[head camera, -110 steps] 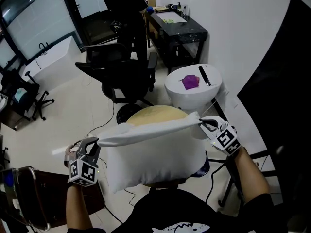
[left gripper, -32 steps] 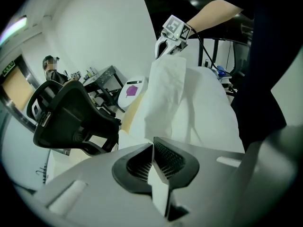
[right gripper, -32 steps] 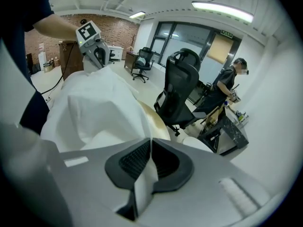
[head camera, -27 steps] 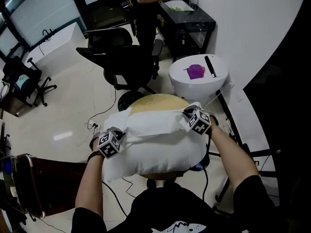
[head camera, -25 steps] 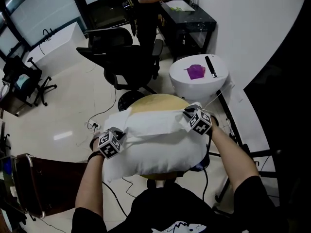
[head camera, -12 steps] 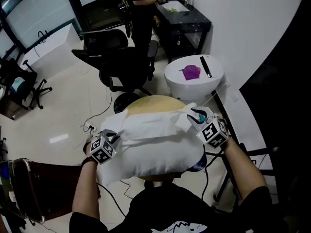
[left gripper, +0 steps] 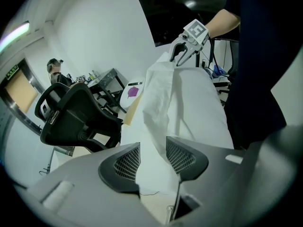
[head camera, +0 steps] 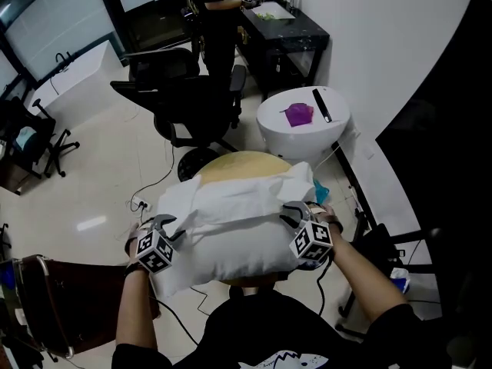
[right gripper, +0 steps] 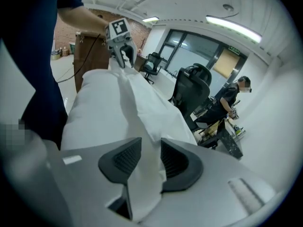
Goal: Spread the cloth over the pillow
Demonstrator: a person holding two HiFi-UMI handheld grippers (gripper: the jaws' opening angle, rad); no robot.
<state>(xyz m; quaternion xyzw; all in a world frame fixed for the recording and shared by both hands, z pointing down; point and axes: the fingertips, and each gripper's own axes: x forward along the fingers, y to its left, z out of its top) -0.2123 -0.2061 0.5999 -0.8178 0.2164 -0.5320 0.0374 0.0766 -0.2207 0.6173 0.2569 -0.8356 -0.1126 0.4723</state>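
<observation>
Earlier stretched in the air, the cloth [head camera: 238, 198] now lies draped along the pillow [head camera: 231, 258] on the round tabletop [head camera: 231, 164]. The 2 tools have just been opening: left tool [head camera: 165, 224] and right tool [head camera: 291, 214] are released, with cloth edges loose between their jaws. Both angle downward at the pillow's opposite ends, the right pulled nearer the person.

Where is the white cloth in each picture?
Head view: the cloth is in the middle, draped over the top of the pillow.
Left gripper view: the cloth runs from the bottom middle up toward the top right.
Right gripper view: the cloth runs from the bottom middle up toward the top left.
Shared landmark: the black office chair, beyond the pillow in all three.
</observation>
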